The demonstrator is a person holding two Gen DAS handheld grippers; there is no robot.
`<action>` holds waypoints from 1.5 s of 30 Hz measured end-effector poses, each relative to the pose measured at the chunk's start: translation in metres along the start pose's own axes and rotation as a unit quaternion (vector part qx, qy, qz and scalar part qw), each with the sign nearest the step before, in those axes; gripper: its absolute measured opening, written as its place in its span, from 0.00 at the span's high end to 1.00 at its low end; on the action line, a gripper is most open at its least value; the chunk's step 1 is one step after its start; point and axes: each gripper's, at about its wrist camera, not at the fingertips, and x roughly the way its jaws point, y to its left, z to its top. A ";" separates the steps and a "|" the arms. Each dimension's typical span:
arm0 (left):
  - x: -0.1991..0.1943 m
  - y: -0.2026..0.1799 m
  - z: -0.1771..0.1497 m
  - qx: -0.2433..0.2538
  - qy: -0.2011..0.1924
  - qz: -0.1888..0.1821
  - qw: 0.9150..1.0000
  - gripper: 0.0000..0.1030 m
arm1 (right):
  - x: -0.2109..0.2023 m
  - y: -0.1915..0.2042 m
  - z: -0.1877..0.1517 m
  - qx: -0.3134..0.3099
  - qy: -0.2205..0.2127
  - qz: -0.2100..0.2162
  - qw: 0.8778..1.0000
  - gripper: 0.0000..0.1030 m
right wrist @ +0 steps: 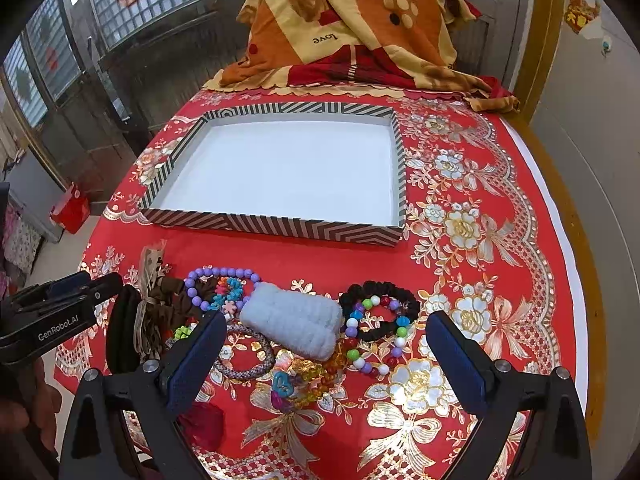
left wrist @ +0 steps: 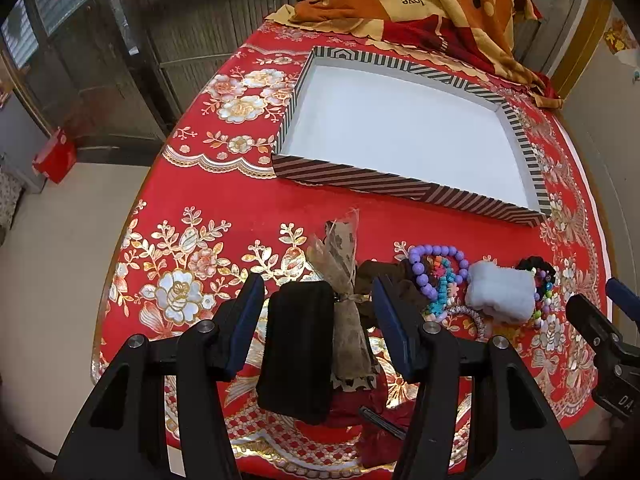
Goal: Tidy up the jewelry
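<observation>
The left tool (left wrist: 316,320) is spread wide around a black fuzzy pad (left wrist: 298,350), its blue pads clear of it. The right tool (right wrist: 324,354) also gapes wide — hovering over a pale blue fluffy scrunchie (right wrist: 294,322), with a multicoloured bead bracelet (right wrist: 376,336) at its 3 o'clock and a purple bead bracelet (right wrist: 218,280) at 10 o'clock. A striped shallow cardboard box (right wrist: 276,228) sits on the red floral-clothed bench (right wrist: 480,240) at 12 o'clock — its white floor bare.
</observation>
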 end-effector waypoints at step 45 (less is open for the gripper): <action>0.018 0.041 -0.002 -0.031 0.071 -0.069 0.995 0.46 | 0.025 0.004 -0.012 -0.023 0.038 0.039 0.998 0.04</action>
